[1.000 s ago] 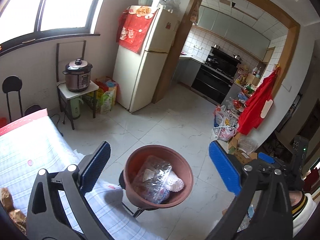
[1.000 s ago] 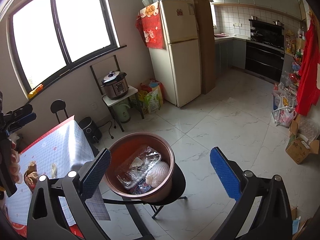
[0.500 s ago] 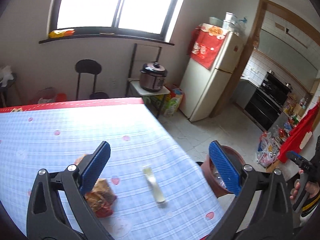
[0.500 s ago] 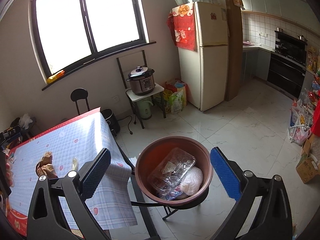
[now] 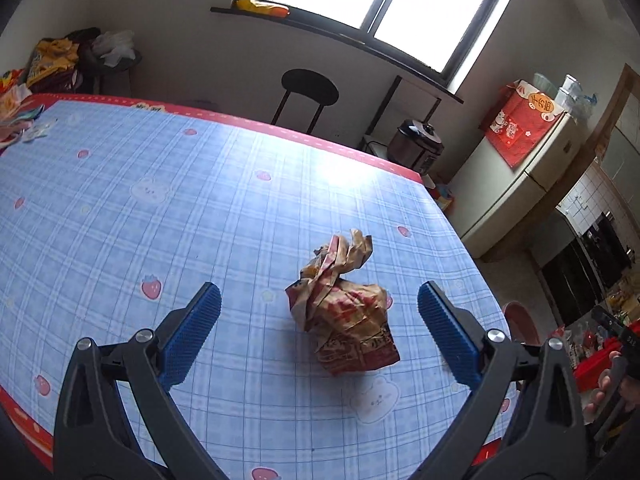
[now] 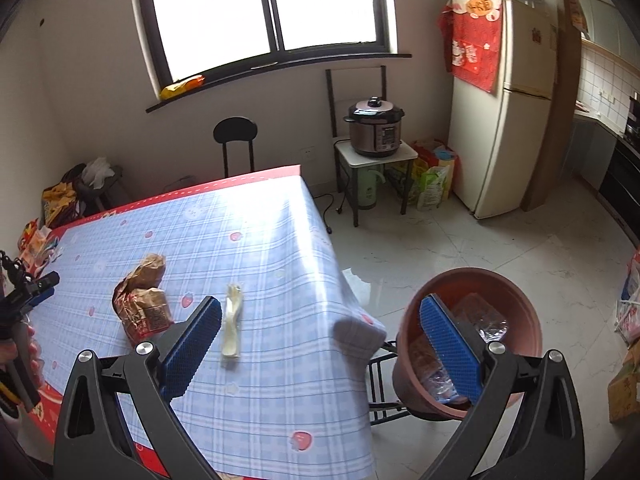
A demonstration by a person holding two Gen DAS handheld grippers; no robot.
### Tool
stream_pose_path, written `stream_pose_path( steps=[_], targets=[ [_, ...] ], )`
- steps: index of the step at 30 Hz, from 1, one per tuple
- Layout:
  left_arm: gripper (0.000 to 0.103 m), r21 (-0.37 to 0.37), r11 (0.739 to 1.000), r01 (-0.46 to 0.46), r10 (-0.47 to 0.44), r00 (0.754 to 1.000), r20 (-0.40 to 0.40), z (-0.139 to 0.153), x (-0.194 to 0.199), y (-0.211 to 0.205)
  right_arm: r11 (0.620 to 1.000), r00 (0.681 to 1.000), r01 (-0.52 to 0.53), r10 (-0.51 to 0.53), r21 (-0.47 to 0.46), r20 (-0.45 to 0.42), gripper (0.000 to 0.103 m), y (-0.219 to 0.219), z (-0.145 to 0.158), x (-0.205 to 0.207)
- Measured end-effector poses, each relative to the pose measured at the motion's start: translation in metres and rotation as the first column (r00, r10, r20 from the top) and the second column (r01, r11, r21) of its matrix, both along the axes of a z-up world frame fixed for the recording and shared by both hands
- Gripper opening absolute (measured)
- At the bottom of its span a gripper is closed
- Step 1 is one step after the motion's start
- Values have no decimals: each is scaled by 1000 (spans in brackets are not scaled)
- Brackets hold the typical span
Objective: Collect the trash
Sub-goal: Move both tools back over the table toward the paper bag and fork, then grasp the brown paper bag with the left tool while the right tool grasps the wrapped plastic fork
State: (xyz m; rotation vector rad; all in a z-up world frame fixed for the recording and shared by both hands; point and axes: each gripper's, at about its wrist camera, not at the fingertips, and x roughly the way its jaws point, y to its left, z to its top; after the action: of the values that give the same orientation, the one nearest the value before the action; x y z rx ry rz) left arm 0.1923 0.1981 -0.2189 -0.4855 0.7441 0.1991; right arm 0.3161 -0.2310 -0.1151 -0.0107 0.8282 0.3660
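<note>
Two grippers are in your hands, and both have the jaws spread wide with nothing between the blue pads. Your left gripper hangs over the table, and the crumpled paper bag lies on the cloth just ahead of it, in the gap between the two fingers but touching neither of them. The bag is brown with red print, twisted at its far end. Your right gripper is above the table corner; its left finger is over the cloth and its right finger is in front of the brown bin. In the right view, a pale yellowish wrapper lies flat on the cloth just beyond that left finger, and the paper bag sits a little further to the left of it, near but apart. The bin stands on a black stand on the floor beside the table corner, and you can see clear plastic trash inside it. Further back a black chair stands at the far edge of the table, a pressure cooker rests on a small side table, and a fridge stands by the wall under the window side.
</note>
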Motion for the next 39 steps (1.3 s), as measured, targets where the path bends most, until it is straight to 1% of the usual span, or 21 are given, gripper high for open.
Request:
stream_pose_path(
  steps=[3,7,10,13,19,21,24,26,27,28,32,35,37,39],
  targets=[
    [97,-57,998,9,-10,1000,-16,-20,6,3,999,999,-47,47,14,-19,98,31,-12,6],
    [97,-78,996,42,-45,998,-36,-37,20,-5,994,994,-98,100,41,-52,98,70,-35,17],
    [97,-94,993,67,-71,997,-42,-48,31,-3,990,986,-140,139,-6,-87,98,99,-57,24],
    [97,-110,989,96,-102,993,-52,-59,47,0,985,980,-167,160,-47,-120,98,119,-76,26],
    [97,-148,977,152,-164,984,-73,-86,85,0,981,971,-170,151,-91,-188,98,134,-108,36],
    [97,-149,975,163,-177,981,-83,-95,97,-1,979,964,-183,162,-85,-210,98,137,-118,39],
    [97,-171,967,187,-206,973,-100,-107,114,-3,973,957,-203,174,-106,-232,98,143,-130,42],
    [97,-164,964,209,-228,968,-105,-111,122,-7,970,952,-217,186,-109,-244,95,148,-137,44],
    [97,-161,963,218,-237,966,-108,-113,124,-9,969,950,-223,190,-109,-249,90,150,-141,45],
    [97,-161,961,225,-244,963,-111,-115,127,-11,968,948,-226,192,-110,-252,87,151,-144,46],
    [97,-178,958,225,-246,964,-105,-120,130,-12,962,950,-221,176,-158,-258,85,158,-157,50],
    [96,-175,955,239,-261,959,-113,-121,129,-12,958,950,-223,171,-182,-262,80,161,-162,54],
    [89,-178,951,253,-275,955,-112,-122,124,-10,955,948,-228,174,-190,-266,75,163,-165,55],
    [85,-186,952,244,-268,957,-116,-124,118,-7,951,947,-235,178,-200,-267,74,165,-168,55]
  ],
)
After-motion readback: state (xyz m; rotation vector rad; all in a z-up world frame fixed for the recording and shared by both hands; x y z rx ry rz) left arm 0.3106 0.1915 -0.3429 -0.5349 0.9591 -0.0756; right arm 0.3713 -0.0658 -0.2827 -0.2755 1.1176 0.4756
